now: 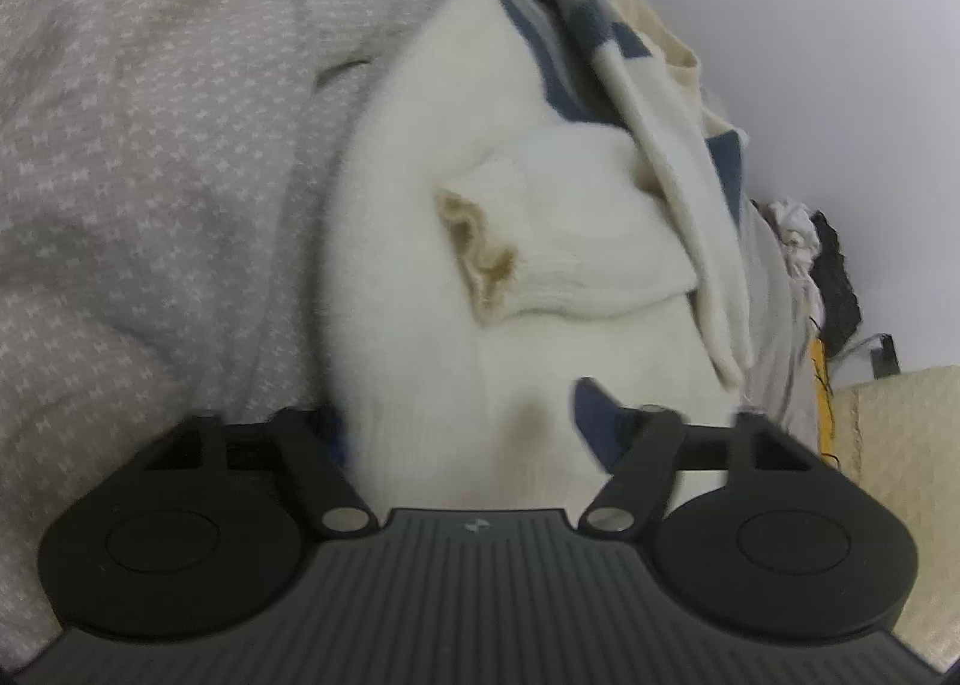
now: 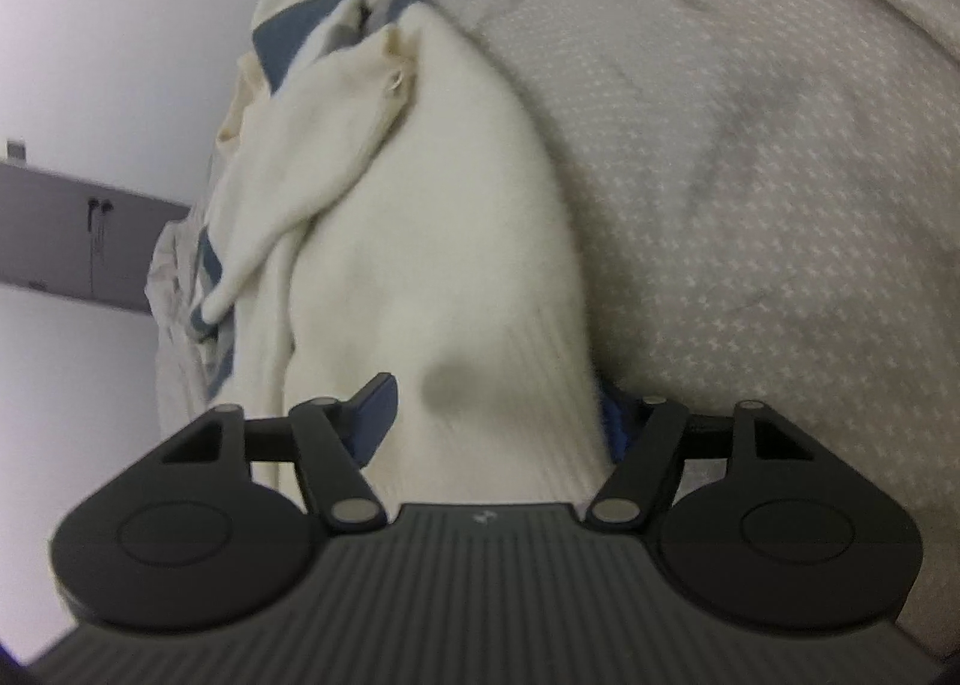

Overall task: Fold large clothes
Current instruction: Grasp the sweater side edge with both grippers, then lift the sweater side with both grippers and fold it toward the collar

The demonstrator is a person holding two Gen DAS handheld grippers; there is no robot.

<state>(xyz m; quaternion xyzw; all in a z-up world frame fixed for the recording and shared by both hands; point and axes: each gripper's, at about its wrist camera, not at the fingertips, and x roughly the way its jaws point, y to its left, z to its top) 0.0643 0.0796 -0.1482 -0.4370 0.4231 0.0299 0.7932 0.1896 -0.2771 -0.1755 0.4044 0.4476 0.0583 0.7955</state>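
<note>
White sweater (image 1: 420,277) on the bed (image 1: 150,144) was bracketed at its hem by both tongs (image 1: 474,421) (image 2: 498,415), apparently clamped, presumably for folding.

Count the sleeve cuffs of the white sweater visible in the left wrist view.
1: a ribbed cuff lies folded across the middle of the white sweater, its open end facing left. A second cuff may be hidden under the striped fabric.
</note>
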